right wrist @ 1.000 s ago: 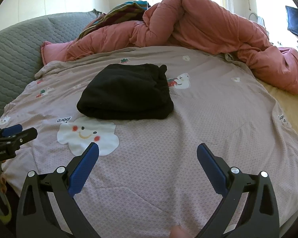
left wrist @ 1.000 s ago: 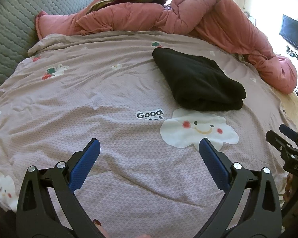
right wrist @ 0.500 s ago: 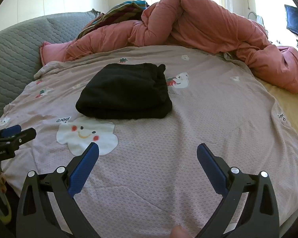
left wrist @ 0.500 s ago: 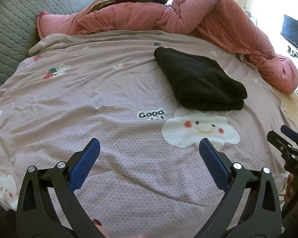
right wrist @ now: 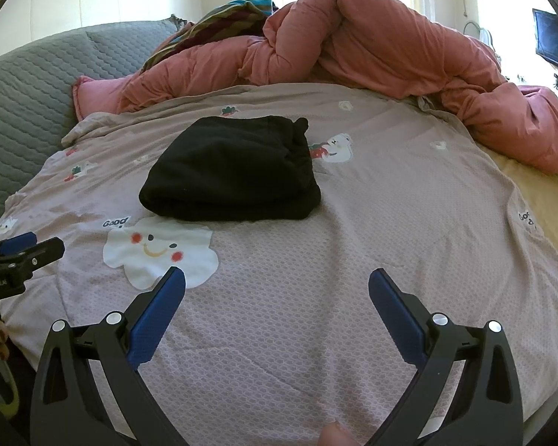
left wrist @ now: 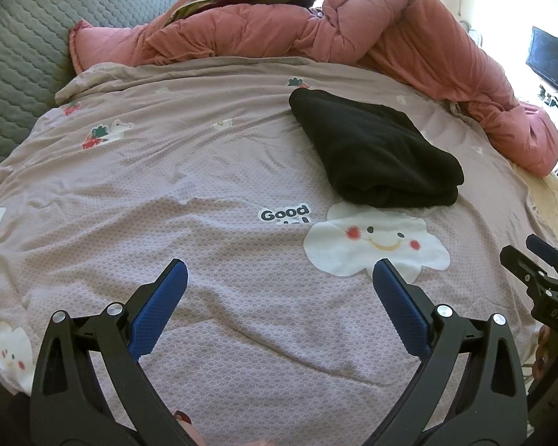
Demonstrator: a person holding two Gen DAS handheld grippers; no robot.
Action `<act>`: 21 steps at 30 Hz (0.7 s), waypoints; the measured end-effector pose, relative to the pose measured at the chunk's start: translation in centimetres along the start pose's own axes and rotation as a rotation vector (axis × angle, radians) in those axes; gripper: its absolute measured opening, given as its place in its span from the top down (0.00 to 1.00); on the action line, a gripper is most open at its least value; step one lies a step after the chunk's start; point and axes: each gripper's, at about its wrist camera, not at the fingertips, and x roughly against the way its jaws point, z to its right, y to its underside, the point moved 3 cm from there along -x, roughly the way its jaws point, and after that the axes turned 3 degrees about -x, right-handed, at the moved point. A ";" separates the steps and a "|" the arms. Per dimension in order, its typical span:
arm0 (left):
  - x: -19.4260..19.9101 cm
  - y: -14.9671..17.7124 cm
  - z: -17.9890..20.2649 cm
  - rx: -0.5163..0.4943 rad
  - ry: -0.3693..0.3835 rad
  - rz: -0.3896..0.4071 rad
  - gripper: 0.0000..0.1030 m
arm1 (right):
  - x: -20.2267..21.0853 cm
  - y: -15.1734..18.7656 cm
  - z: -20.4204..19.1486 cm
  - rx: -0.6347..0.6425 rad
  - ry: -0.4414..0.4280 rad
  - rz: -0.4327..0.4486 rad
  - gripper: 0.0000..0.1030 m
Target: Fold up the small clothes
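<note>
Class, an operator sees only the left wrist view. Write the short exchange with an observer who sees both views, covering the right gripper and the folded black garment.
Operator: Is the right gripper open?
Observer: Yes. Its blue-padded fingers are spread wide and empty above the mauve printed bedsheet.
Operator: What lies right of the folded black fleece garment?
Observer: A white bear-and-strawberry print on the sheet, just off its far right corner.
</note>
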 end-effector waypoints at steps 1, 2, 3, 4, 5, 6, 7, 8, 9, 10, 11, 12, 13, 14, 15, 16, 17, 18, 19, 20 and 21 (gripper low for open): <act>0.0 0.0 0.0 0.000 -0.002 0.002 0.09 | 0.0 0.0 0.0 -0.001 0.000 0.001 0.05; -0.1 0.0 0.2 0.000 -0.004 0.001 0.09 | 0.0 0.0 0.0 0.000 0.000 0.001 0.05; -0.1 0.0 0.2 0.000 -0.005 0.001 0.09 | 0.0 0.0 0.0 0.000 0.001 0.000 0.05; 0.0 0.0 0.1 0.000 -0.006 0.002 0.09 | 0.0 0.0 0.0 -0.001 0.000 0.000 0.05; -0.1 0.0 0.2 -0.001 -0.008 0.000 0.09 | 0.1 0.0 0.1 -0.002 0.000 0.000 0.05; -0.1 0.0 0.2 -0.001 -0.010 0.000 0.09 | 0.1 -0.1 0.1 -0.001 -0.001 0.002 0.05; -0.1 0.0 0.2 -0.002 -0.007 0.000 0.09 | 0.0 -0.1 0.1 0.001 0.000 0.001 0.05; -0.1 0.0 0.2 -0.003 -0.008 -0.001 0.09 | 0.1 -0.1 0.1 0.001 0.000 0.001 0.05; -0.1 0.0 0.2 -0.005 -0.013 -0.002 0.09 | 0.1 -0.1 0.1 0.001 0.001 0.002 0.05; -0.2 0.1 0.2 -0.007 -0.014 -0.004 0.09 | 0.1 -0.1 0.1 0.000 0.001 0.003 0.05; -0.2 0.1 0.3 -0.006 -0.013 -0.005 0.09 | 0.1 -0.1 0.1 0.001 0.003 0.002 0.05; -0.2 0.1 0.3 -0.006 -0.013 -0.006 0.09 | 0.1 -0.1 0.1 0.001 0.005 0.003 0.05; -0.2 0.0 0.3 -0.006 -0.014 -0.008 0.09 | 0.1 -0.1 0.1 0.001 0.007 0.005 0.05; -0.2 0.0 0.2 -0.004 -0.012 -0.008 0.09 | 0.1 -0.1 0.2 0.003 0.009 0.006 0.05; -0.2 0.0 0.3 -0.004 -0.011 -0.010 0.09 | 0.1 -0.1 0.2 0.005 0.012 0.007 0.05; -0.3 0.1 0.3 -0.003 -0.009 -0.012 0.09 | 0.1 -0.1 0.2 0.007 0.014 0.006 0.04; -0.3 0.1 0.3 -0.002 -0.011 -0.011 0.09 | 0.1 -0.2 0.3 0.007 0.020 0.008 0.05; -0.3 0.1 0.2 -0.002 -0.011 -0.013 0.09 | 0.2 -0.2 0.4 0.003 0.026 0.012 0.05; -0.3 0.1 0.2 -0.001 -0.006 -0.016 0.09 | 0.2 -0.3 0.5 0.000 0.032 0.014 0.05; -0.4 0.1 0.2 0.000 -0.004 -0.017 0.09 | 0.2 -0.4 0.7 -0.003 0.038 0.014 0.05; -0.4 0.2 0.2 0.000 -0.001 -0.018 0.09 | 0.2 -0.4 0.8 -0.005 0.046 0.016 0.05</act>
